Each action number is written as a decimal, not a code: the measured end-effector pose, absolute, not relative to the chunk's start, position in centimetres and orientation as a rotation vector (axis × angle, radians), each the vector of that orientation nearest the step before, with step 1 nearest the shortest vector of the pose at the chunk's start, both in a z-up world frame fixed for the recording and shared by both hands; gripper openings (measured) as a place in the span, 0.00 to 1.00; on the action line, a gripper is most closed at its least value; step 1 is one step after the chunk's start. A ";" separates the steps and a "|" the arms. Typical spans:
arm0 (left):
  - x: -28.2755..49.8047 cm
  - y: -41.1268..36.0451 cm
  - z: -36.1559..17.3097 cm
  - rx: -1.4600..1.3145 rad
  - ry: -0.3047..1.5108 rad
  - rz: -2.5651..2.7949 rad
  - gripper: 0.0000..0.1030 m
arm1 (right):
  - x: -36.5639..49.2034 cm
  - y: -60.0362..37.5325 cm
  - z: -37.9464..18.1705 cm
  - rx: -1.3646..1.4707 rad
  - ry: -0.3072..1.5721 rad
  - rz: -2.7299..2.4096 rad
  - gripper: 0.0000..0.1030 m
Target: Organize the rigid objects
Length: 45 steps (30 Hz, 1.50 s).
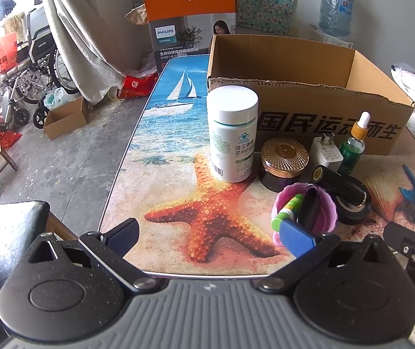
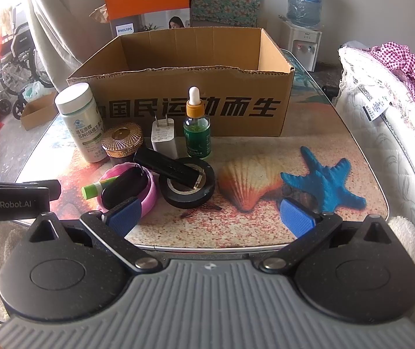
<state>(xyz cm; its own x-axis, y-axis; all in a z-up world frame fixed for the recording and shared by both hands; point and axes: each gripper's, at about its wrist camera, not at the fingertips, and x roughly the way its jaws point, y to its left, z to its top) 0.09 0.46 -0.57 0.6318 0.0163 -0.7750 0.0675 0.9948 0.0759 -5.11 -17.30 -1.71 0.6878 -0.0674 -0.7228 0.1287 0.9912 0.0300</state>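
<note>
Table (image 2: 265, 232) with beach print. Box (image 2: 178, 87) at far side, top open, inside not visible. Near box front, 1 cluster, left to right: white bottle (image 2: 81, 122), gold-lid jar (image 2: 123, 141), charger (image 2: 164, 138), green dropper (image 2: 196, 129). Nearer: tape roll (image 2: 191, 187) with black stick (image 2: 168, 168) lying across it, pink cup (image 2: 146, 189) on its side holding green tube (image 2: 95, 187) and a black item. Left gripper (image 1: 210, 234) released, jaws wide, nothing held, at near edge. Right gripper (image 2: 210, 218) same, just right of cluster.
</note>
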 end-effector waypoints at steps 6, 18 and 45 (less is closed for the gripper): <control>0.1 0.4 -0.7 0.107 0.875 -0.030 1.00 | -5.1 -17.5 -1.7 0.076 0.801 -0.113 0.99; 0.9 -0.3 -0.9 0.057 0.819 -0.193 1.00 | -5.4 -20.1 -0.8 0.038 0.637 -0.039 0.99; 0.5 -9.8 -3.1 0.293 0.753 -0.581 0.56 | 4.9 -22.8 -2.3 0.076 0.880 0.585 0.49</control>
